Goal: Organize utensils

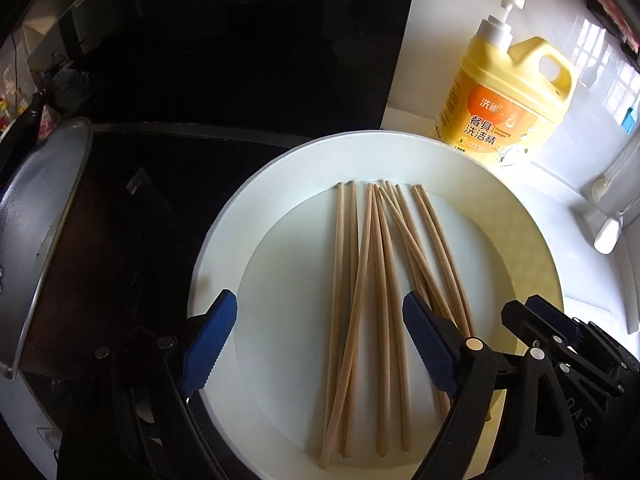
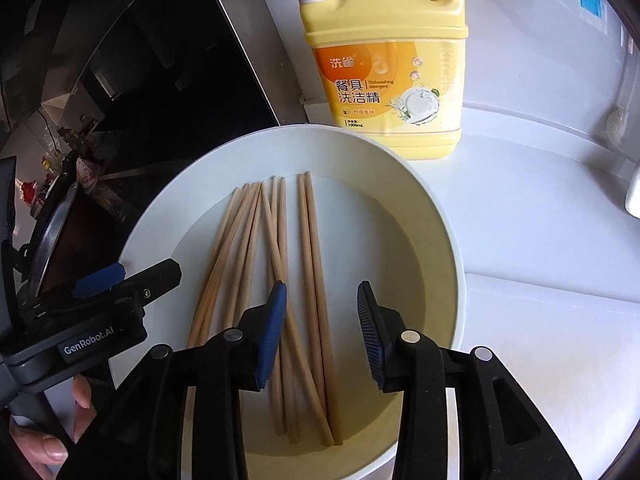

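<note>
Nearest, the left gripper (image 1: pixel 316 344) hangs over the white plate (image 1: pixel 224 216) with its blue pads wide apart; several wooden chopsticks (image 1: pixel 380 264) pass under the gap, and the pads press on none of them. The right gripper (image 2: pixel 322 336) is over the same plate at a narrower opening, its pads also clear of the sticks that lie below and between them. In the right wrist view, a hand (image 2: pixel 48 436) at 8 o'clock holds the handle of the left gripper.

All chopsticks lie loose inside the plate, running from 6 towards 12 o'clock; some cross each other in the middle and two lie side by side at the right of the group. The raised rim of the plate goes around them on all sides.

The plate sits on a white counter (image 2: pixel 520 220), which is bare and open from 1 to 4 o'clock of the plate. At 9 to 11 o'clock begins a black glossy cooktop (image 1: pixel 240 60); its straight edge passes just beside the plate. At 9 o'clock in the left wrist view a metal pan (image 1: pixel 40 220) shows its rim.

Farther, at 1 o'clock, a yellow detergent bottle (image 2: pixel 388 60) with a white pump stands upright just behind the plate rim. Beyond it rises a white tiled wall (image 1: pixel 592 72).
</note>
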`<state>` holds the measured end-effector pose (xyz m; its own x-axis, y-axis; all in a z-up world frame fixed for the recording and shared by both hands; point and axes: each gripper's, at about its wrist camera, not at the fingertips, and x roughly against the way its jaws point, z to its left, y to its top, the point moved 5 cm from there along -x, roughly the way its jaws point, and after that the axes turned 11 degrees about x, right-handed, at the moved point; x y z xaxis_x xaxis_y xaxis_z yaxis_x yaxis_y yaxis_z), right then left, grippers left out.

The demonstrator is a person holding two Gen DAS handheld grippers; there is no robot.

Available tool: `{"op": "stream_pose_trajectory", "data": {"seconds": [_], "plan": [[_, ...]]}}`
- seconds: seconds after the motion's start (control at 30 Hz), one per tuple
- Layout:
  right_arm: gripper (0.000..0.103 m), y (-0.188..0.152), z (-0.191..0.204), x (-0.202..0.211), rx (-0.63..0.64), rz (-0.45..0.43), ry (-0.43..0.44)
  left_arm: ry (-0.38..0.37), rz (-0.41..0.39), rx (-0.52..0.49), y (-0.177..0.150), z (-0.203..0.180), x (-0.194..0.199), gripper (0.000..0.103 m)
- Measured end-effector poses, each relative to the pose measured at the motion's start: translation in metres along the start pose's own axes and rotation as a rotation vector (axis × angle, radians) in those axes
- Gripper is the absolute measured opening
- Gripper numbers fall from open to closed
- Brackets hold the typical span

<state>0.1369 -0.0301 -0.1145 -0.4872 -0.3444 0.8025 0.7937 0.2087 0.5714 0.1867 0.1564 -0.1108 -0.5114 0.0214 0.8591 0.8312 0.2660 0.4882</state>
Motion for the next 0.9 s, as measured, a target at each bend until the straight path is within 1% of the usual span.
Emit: {"op": "stream_pose_trajectory", "data": {"seconds": [0.17,0.5,0.9], "plan": [[0.040,-0.005,-0.002,0.005,-0.014,0.000,-0.004,0.024,-0.015,-0.004,-0.003,0.009,0.006,0.088],[0.045,-0.007,0.006,0.014,0.003,-0.013,-0.007,0.048,-0.041,-0.006,-0.009,0.010,0.022,0.093],[0.048,-0.010,0.009,0.020,0.003,-0.015,-0.006,0.040,-0.041,0.006,-0.014,0.015,0.038,0.095]]}}
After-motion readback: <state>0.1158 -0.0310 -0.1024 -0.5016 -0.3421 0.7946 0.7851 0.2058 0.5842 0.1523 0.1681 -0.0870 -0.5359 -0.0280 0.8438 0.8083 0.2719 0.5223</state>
